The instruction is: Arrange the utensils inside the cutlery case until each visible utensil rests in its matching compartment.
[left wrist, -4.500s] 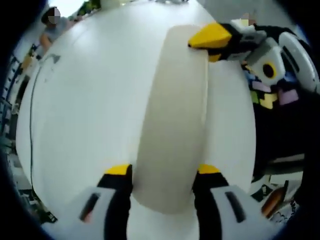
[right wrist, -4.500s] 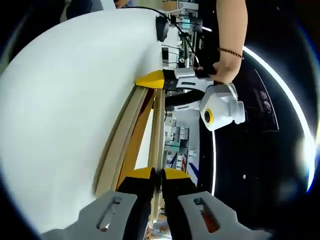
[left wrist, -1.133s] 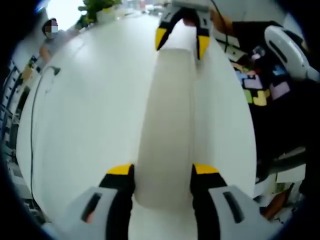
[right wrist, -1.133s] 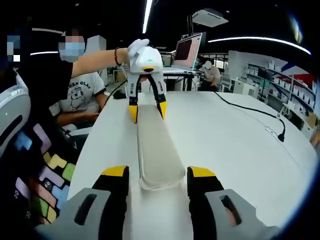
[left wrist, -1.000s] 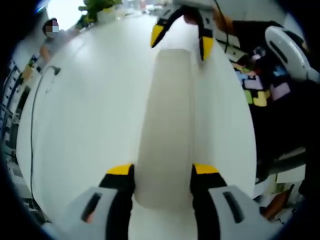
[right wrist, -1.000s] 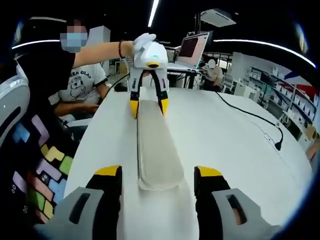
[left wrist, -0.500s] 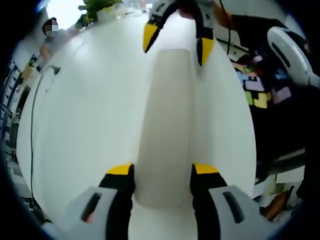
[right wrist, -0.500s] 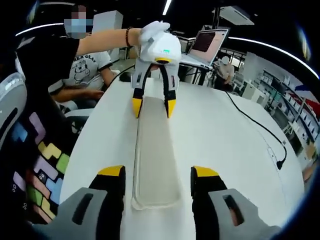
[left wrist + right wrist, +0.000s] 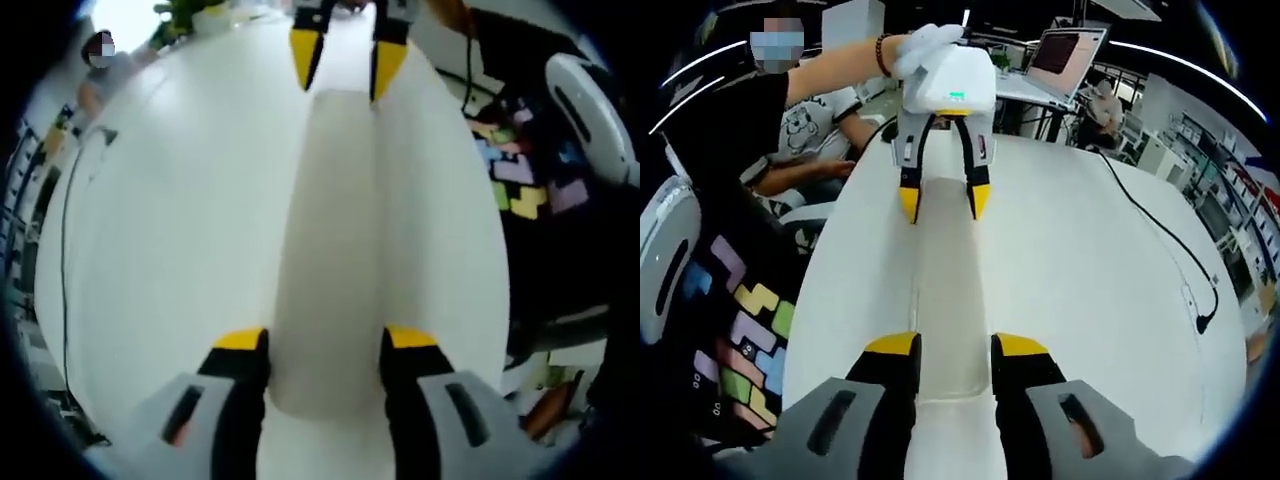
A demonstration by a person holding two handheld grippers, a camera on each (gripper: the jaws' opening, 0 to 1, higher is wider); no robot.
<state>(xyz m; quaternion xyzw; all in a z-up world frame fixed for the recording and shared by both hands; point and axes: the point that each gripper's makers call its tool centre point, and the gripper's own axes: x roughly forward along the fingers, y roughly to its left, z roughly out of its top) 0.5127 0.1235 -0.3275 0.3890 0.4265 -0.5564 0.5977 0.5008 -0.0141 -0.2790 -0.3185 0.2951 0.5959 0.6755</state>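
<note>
A long, pale beige cutlery case (image 9: 330, 230) lies closed on the white table (image 9: 180, 220); no utensils show. My left gripper (image 9: 325, 345) is shut on its near end, jaws pressed to both long sides. At the far end the right gripper (image 9: 345, 75) clamps the case between its yellow tips. In the right gripper view the case (image 9: 952, 290) runs away from me. My right gripper (image 9: 955, 350) is shut on this end, and the left gripper (image 9: 943, 215), held by a gloved hand, grips the other end.
A black cable (image 9: 1170, 260) trails over the table (image 9: 1090, 300) at the right. A laptop (image 9: 1070, 55) stands at the table's far end. A seated person (image 9: 810, 130) is beside the left edge. Block-patterned clothing (image 9: 740, 330) is near my left. Another cable (image 9: 65, 200) lies there.
My right gripper's jaws have narrowed from wide open to closed on the case end. The left gripper has kept its hold. Both views shifted slightly.
</note>
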